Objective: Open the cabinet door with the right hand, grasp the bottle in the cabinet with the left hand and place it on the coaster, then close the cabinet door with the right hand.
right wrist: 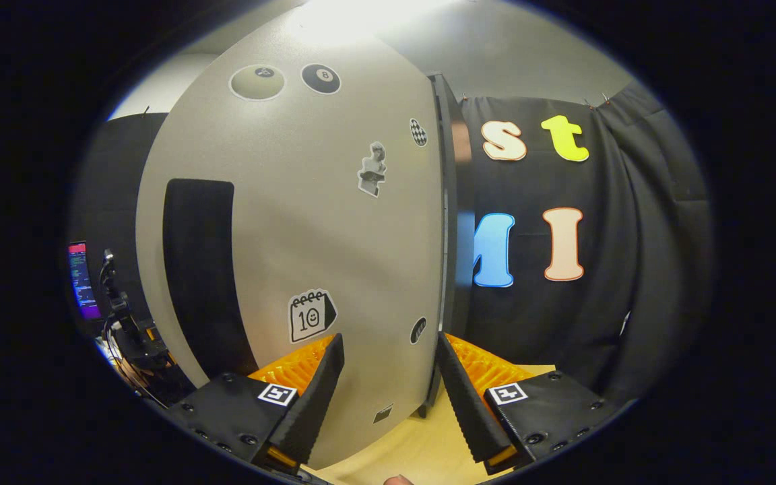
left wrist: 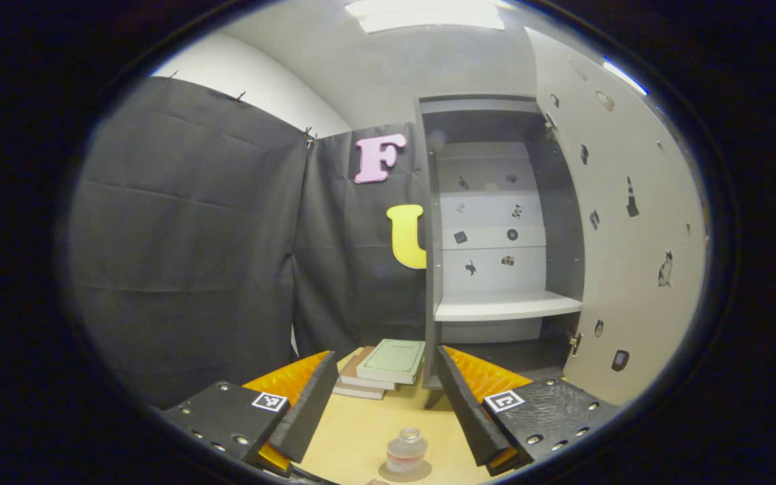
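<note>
Cabinet door (right wrist: pixel 307 222) stands swung open w/ the right gripper (right wrist: pixel 384 391) close up against its sticker-covered face, jaws apart, door's free edge between the fingers but not clamped. Cabinet (left wrist: pixel 502 306) interior w/ a bare shelf faces the left gripper (left wrist: pixel 384 404), held level above the desk (left wrist: pixel 361 431), jaws apart. Bottle (left wrist: pixel 406 450) sits upright on the coaster (left wrist: pixel 422 470) at the desk's near edge, between the left fingers but untouched; books (left wrist: pixel 388 367) stacked farther back by the cabinet's foot.

One bottle (left wrist: pixel 406 450), three books (left wrist: pixel 384 369).
</note>
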`<state>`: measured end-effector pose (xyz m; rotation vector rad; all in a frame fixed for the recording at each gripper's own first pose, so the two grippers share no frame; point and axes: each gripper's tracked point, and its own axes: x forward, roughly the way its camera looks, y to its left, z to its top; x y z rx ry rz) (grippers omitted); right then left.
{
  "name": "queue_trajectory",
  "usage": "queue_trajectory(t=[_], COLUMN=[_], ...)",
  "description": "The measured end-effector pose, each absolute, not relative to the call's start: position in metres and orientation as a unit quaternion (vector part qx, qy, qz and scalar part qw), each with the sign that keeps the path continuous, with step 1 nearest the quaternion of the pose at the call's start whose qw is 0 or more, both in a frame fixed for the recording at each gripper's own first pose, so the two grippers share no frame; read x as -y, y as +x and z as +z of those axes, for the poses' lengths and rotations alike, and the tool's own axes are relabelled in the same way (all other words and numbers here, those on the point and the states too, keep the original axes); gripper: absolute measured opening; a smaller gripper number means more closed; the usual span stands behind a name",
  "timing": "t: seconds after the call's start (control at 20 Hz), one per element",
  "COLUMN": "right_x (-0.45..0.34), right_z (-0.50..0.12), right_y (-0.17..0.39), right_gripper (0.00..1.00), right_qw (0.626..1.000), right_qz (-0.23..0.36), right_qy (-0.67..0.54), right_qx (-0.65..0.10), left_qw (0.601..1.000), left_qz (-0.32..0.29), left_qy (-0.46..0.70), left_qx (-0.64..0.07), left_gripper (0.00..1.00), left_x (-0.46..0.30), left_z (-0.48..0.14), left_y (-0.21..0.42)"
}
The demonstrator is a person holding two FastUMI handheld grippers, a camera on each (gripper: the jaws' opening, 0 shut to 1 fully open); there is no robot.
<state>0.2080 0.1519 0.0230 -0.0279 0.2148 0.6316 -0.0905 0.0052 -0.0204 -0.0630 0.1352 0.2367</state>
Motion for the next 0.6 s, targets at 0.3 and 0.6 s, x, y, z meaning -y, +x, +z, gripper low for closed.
queue_trajectory(t=[0.3,0.6], right_x=[-0.188,-0.216], right_z=[0.026,0.028], right_y=[0.208,0.207], right_gripper=[0.83,0.83], right_qw=[0.944,0.947], right_qz=[0.314,0.308], right_qy=[-0.013,-0.012], right_qx=[-0.105,-0.093], left_qw=[0.988,0.985], left_qz=[0.129,0.148], left_qy=[-0.056,-0.055], left_qx=[-0.065,-0.071], left_gripper=[0.88,0.88], left_x=[-0.055,-0.096], left_z=[-0.032,-0.043], left_y=[-0.086,-0.091])
